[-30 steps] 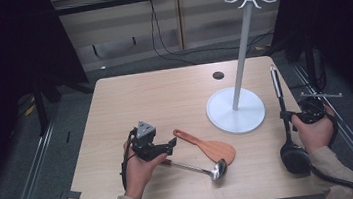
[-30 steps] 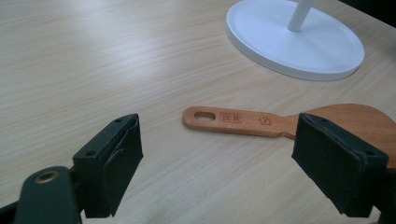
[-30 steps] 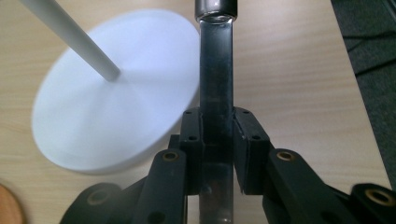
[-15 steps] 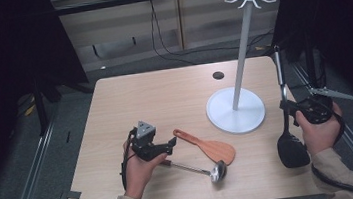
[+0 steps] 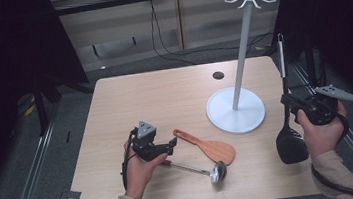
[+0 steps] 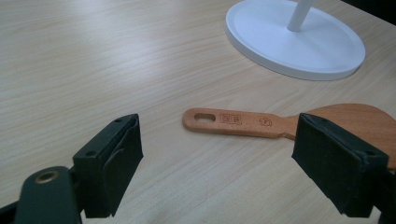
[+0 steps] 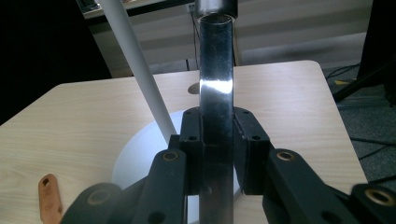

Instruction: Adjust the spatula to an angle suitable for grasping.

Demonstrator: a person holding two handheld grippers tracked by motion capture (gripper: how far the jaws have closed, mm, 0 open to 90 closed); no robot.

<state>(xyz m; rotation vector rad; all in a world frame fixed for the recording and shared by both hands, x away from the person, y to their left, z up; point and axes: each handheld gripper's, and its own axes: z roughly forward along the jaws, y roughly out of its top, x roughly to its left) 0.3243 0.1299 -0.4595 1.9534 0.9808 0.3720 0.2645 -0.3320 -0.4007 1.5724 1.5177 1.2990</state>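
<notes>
Here the right gripper (image 5: 300, 110) is clamped on the shiny metal handle of a long black-headed spatula (image 5: 290, 142), held upright beyond the right edge of the light wooden table (image 5: 164, 101) in the high view. The spatula's dark head hangs below the hand, and its thin handle rises straight up past the gripper, ending well below the hooks of the stand. In the right gripper view the two black jaws press against both sides of the polished handle (image 7: 215, 93), which runs vertically through the middle of the frame.

The tall white utensil stand (image 5: 236, 110), a round flat base with a slim white pole topped by a ring of curved hooks, sits on the right half of the table, near the held spatula but apart from it.

The left gripper (image 5: 169, 144) rests low over the front of the table with its jaws spread wide and nothing between them. In the left gripper view the pads (image 6: 122, 154) sit to either side of the flat orange-brown wooden rice paddle (image 6: 280, 123), which lies on the tabletop just ahead of them. A small metal ladle with a round bowl (image 5: 217, 172) lies just in front of the paddle, its thin handle running back toward the left hand (image 5: 140, 171).
</notes>
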